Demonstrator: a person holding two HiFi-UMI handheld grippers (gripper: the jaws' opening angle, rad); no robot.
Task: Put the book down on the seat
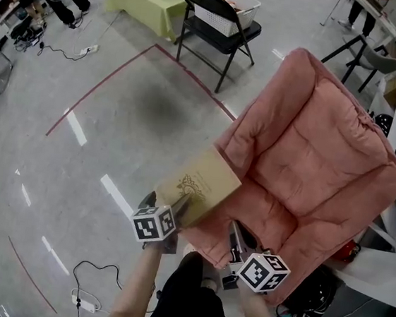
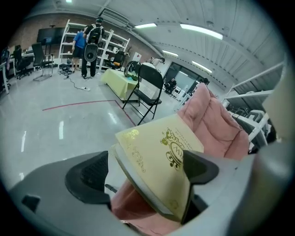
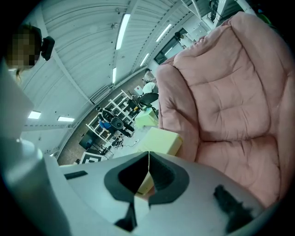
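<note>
1. The left gripper [image 2: 146, 169] is gaping wide around the book [image 1: 199, 183], with its left pad clear of the spine.
2. The book is lying cover-up and tilted at the front corner of the pink armchair's seat [image 1: 266, 212], with its long axis pointing away from the gripper.
3. The right gripper [image 3: 148, 177] is hovering nearby, its jaws pressed together and empty.

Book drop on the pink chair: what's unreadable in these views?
- Near corner of the book: head view, behind the left gripper.
- Much of it: right gripper view, behind the right gripper.
- Cover lettering: head view too small; left gripper view, jaw covers part.
- Base of the chair: head view, under its bulk.
</note>
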